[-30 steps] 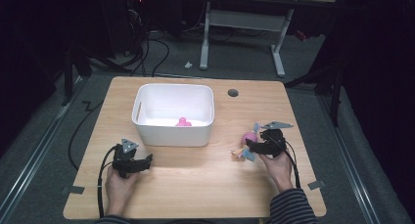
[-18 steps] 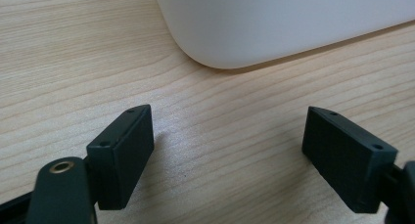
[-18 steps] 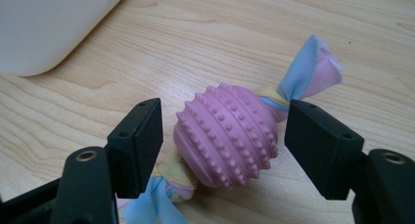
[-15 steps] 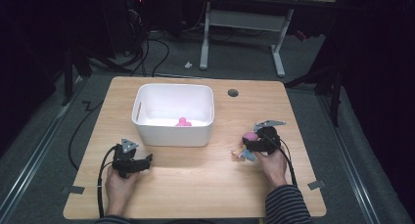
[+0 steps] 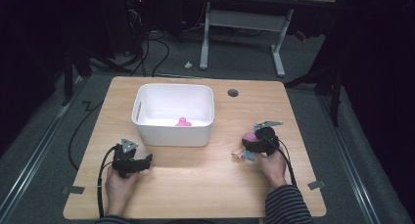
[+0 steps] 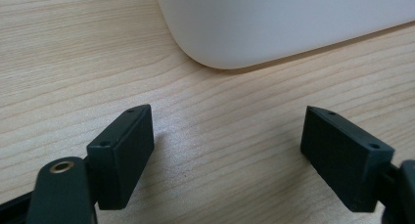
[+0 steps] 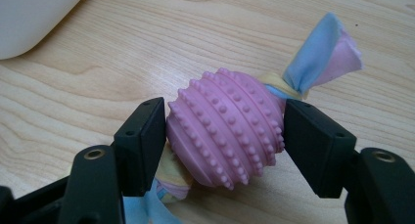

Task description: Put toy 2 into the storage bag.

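Note:
A pink studded ball toy (image 7: 227, 126) with blue, pink and yellow cloth tails (image 7: 323, 57) lies on the wooden table at the right. My right gripper (image 7: 225, 136) has just been closing, and both pads now press on the ball's sides. From above, the right gripper (image 5: 247, 148) sits over the toy (image 5: 249, 136). My left gripper (image 5: 147, 160) rests at the table's near left, open and holding nothing. In the left gripper view its jaws (image 6: 227, 150) stand wide over bare wood, just short of the bin's corner (image 6: 293, 23).
A white bin (image 5: 173, 131) stands mid-table with a small pink thing (image 5: 183, 122) inside. A round cable hole (image 5: 233, 93) lies behind it to the right. Tape marks sit near the front corners. Desk legs and cables stand beyond the far edge.
The right gripper's jaws have closed in on the pink ball toy, with the hand shifting only slightly. The left hand and gripper have stayed put.

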{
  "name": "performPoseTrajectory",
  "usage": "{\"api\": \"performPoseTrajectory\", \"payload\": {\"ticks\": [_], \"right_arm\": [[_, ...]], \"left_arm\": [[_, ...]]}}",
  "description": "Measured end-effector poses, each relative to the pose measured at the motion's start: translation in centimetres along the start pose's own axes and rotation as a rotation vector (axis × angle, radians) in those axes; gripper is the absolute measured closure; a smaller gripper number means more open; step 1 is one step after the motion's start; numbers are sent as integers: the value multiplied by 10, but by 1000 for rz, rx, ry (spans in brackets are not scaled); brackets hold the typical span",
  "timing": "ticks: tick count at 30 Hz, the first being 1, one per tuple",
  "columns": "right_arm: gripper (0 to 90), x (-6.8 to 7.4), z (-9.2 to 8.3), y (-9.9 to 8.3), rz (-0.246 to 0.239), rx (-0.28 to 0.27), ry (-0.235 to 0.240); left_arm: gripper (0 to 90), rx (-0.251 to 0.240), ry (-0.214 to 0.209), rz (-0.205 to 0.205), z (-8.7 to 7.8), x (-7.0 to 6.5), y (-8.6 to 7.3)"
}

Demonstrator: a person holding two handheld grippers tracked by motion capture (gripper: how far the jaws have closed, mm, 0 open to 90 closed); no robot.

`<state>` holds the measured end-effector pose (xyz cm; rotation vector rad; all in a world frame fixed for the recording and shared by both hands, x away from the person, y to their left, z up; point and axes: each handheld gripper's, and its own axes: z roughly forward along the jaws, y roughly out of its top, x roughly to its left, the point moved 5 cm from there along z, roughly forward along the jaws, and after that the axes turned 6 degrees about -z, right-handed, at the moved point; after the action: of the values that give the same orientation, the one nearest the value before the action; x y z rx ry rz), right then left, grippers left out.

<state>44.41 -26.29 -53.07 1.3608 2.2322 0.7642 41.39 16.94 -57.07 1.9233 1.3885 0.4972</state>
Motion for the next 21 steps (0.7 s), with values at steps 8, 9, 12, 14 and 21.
{"api": "performPoseTrajectory", "payload": {"ticks": [8, 9, 12, 14, 21], "right_arm": [[344, 2, -14, 4, -19, -53, 25], [344, 2, -14, 4, -19, -53, 25], [344, 0, -21, 5, -8, -74, 44], [345, -2, -25, 6, 3, -89, 53], [345, -4, -38, 11, -3, -111, 66]], "left_arm": [[204, 0, 1, 1, 0, 0, 0], [203, 0, 1, 1, 0, 0, 0], [203, 0, 1, 1, 0, 0, 0], [204, 0, 1, 0, 0, 0, 0], [203, 1, 1, 1, 0, 0, 0]]}}
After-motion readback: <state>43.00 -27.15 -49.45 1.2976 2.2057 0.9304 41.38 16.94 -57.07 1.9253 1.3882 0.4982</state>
